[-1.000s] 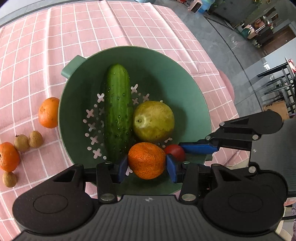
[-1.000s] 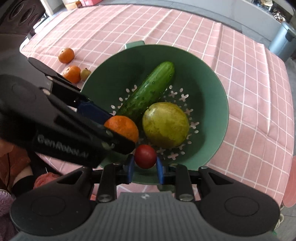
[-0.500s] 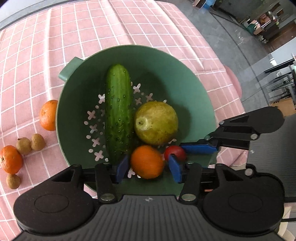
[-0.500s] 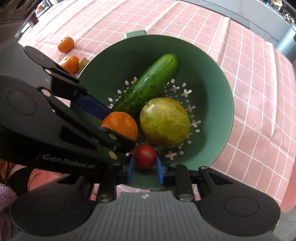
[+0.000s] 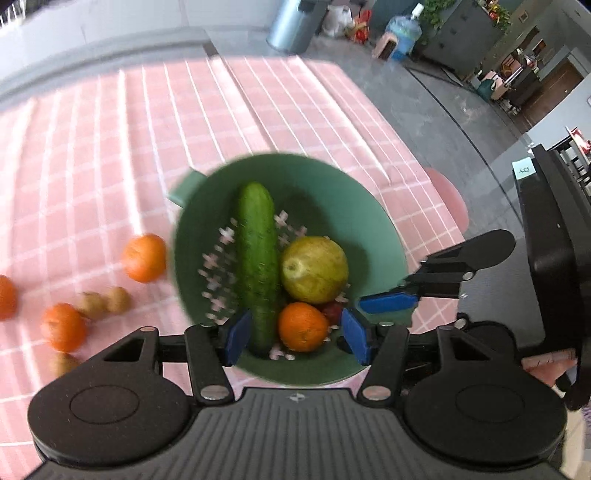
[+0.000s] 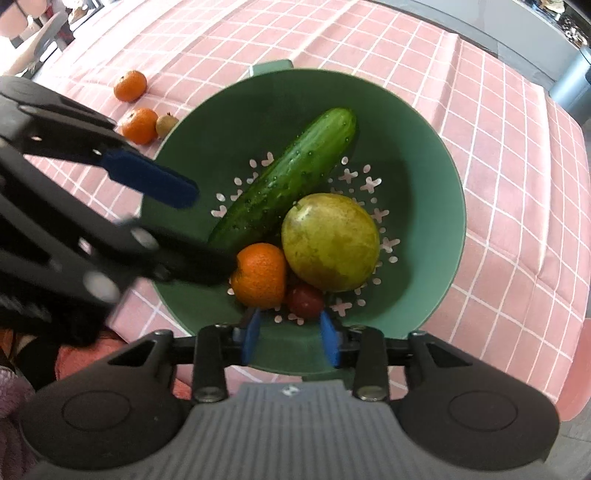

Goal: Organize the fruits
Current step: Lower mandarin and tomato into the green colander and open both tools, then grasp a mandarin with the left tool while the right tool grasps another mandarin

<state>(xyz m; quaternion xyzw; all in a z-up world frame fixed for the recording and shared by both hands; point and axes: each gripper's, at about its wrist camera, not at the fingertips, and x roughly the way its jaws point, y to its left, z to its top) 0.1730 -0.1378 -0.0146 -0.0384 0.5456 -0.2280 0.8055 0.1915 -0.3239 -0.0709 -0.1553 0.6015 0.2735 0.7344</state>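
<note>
**Both fruits let go into the colander**

Since a second ago we have released the round orange tangerine [image 5: 303, 326] that our left gripper [image 5: 295, 338] was clamping; its blue pads now stand clear of the fruit on both sides, the jaws parted and empty, and the gripper has lifted away, so the view takes in more of the room. Our right gripper [image 6: 290, 334] is opening its jaws at this moment: the small dark-red tomato [image 6: 306, 301], pinched between its pads a second ago, now lies free just beyond them, with nothing between the pads.

Both pieces rest in the green plastic colander with flower-shaped holes [image 6: 436, 184], toward its 6 o'clock rim in the right wrist view. The tangerine touches the long green cucumber [image 6: 291, 173] and the yellow-green pear [image 6: 330, 242]; the tomato sits tucked against the pear's lower edge. We judge these two placements done.

Left of the colander, at about 9 o'clock in the left wrist view, more tangerines [image 5: 144, 258] and small brown fruits [image 5: 118, 300] wait on the pink checked tablecloth [image 5: 92, 166], so we judge more collecting lies ahead.

Beyond the table at 1 o'clock we see grey floor, a blue water bottle [image 5: 402, 31] and dark cabinets [image 5: 465, 33].
</note>
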